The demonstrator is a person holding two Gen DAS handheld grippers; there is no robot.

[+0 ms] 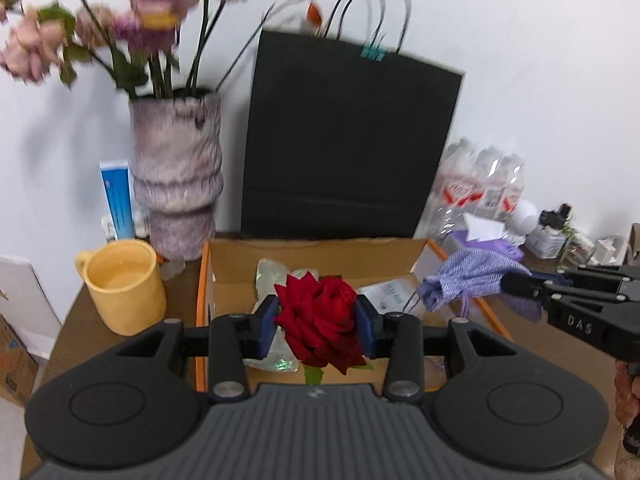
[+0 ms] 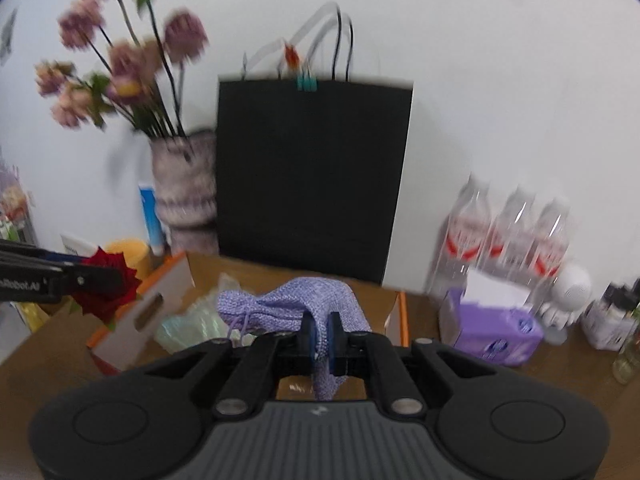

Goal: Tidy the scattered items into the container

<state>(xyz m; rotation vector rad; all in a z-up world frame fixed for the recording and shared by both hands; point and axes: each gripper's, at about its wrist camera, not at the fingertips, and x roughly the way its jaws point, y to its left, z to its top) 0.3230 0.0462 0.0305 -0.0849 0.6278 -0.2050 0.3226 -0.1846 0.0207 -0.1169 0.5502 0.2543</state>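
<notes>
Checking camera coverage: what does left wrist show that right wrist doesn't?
Left wrist only: the yellow mug whole, the left tool shut on the red rose, and a printed packet in the cardboard box.

Right wrist only: the right tool shut on the purple pouch, three water bottles standing apart.

Both: box, black bag, vase, rose, pouch, purple tissue pack.

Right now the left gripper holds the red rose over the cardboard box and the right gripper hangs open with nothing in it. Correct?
Not quite. The right gripper is shut on the purple knit pouch, as the right wrist view shows. The left gripper does hold the red rose over the cardboard box.
</notes>
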